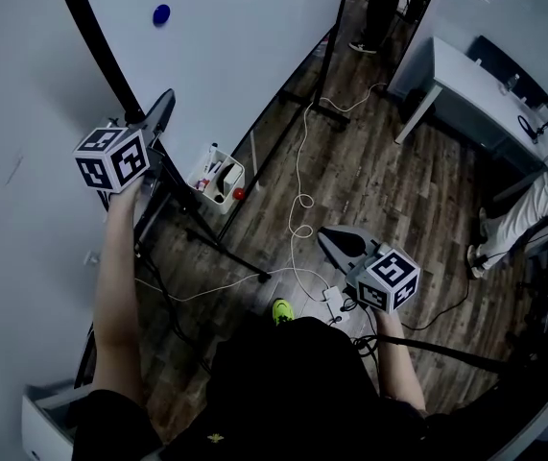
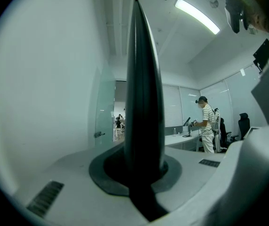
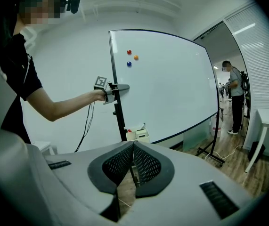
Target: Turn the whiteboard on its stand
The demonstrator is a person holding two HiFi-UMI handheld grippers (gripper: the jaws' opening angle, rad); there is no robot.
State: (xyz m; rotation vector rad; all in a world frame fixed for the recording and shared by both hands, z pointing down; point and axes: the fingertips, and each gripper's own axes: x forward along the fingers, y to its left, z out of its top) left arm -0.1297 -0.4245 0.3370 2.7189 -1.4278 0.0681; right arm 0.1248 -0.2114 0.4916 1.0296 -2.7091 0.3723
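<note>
**Left claw clamped on the board's edge, right claw idle**

Your left gripper point(image 1: 161, 113) is raised at arm's length and closed on the black edge bar point(image 2: 143, 93) of the whiteboard point(image 1: 245, 36). In the left gripper view that bar runs straight up between the jaws, and the dark pads press in on it from both sides. The right gripper view shows the same grip from across the room, on the board's left vertical edge, about halfway up.

Your right gripper point(image 1: 339, 243) hangs low near your waist, well apart from the board. Its jaws are drawn together with the mesh tips meeting and nothing between them.

The whiteboard stands upright on its black stand point(image 1: 254, 166) over the wooden floor point(image 1: 379, 181). Red point(image 3: 129, 52), orange point(image 3: 136, 57) and blue point(image 3: 129, 63) magnets sit on its upper face. A small tray point(image 1: 218, 176) of supplies hangs at its lower edge. A white cable point(image 1: 300, 176) trails across the floor beneath.
</note>
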